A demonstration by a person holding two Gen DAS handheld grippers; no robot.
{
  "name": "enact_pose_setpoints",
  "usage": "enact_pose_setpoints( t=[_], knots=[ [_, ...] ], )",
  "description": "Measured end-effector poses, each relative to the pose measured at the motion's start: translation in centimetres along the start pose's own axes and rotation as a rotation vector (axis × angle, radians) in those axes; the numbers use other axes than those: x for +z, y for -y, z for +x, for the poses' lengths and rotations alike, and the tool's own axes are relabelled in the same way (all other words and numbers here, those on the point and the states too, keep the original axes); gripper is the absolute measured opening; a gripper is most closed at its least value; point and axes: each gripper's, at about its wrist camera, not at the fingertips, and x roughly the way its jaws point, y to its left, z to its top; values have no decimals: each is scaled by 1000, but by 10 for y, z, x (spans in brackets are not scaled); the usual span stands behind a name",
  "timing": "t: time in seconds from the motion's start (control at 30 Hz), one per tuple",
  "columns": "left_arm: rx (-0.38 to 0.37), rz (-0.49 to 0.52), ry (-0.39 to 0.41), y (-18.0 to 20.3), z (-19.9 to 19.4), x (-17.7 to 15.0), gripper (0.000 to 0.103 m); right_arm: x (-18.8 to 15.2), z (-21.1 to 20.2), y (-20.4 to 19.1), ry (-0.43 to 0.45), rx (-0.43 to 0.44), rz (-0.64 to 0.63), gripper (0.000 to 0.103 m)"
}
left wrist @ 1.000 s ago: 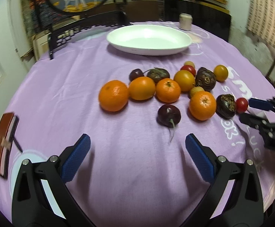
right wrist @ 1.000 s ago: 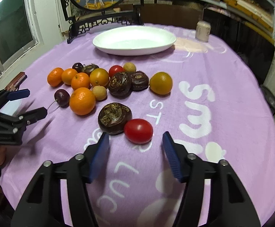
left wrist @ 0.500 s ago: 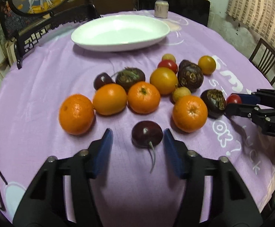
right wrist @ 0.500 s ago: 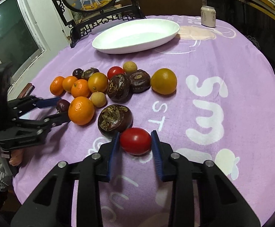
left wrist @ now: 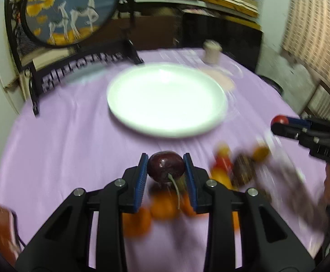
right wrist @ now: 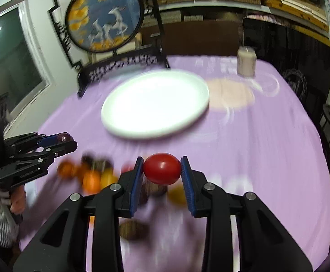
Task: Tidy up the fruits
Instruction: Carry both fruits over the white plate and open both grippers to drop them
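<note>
My left gripper (left wrist: 166,166) is shut on a dark purple plum (left wrist: 166,166) with a stem, held above the purple cloth. My right gripper (right wrist: 162,169) is shut on a red tomato (right wrist: 162,168), also lifted. The white oval plate (left wrist: 167,99) lies ahead of both grippers, also in the right wrist view (right wrist: 154,103). The remaining fruit pile (left wrist: 233,170) of oranges and dark fruits lies below and is blurred; it shows in the right wrist view (right wrist: 92,174) too. The right gripper with its tomato shows at the right of the left wrist view (left wrist: 280,122).
A small pale jar (right wrist: 246,61) stands at the table's far side. A black ornate stand with a round painted screen (left wrist: 69,11) stands behind the plate. A reddish book (left wrist: 4,229) lies at the near left table edge.
Both grippers closed on their fruit, the left on the plum and the right on the tomato, and lifted them up and forward toward the plate.
</note>
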Motion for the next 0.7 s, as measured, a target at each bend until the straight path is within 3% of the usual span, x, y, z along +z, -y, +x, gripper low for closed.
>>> enact_pose_setpoints(
  t=[0.13,0.27,0.3,0.43,0.7],
  knots=[
    [26,-49,-26,-8,52,41,32,38,64,10,-30,-10,54,34],
    [28,-66,-71,-14,88,47,32,50,98,21,-53,-20,84,34],
    [30,-68,-72,-15,91,45,33,51,99,22,-52,-19,89,34],
    [39,-76,-59,-17,95,42,54,52,94,22,-16,-11,80,40],
    [69,-79,-7,-27,53,22,60,33,61,10,18,-27,20,43]
  ],
)
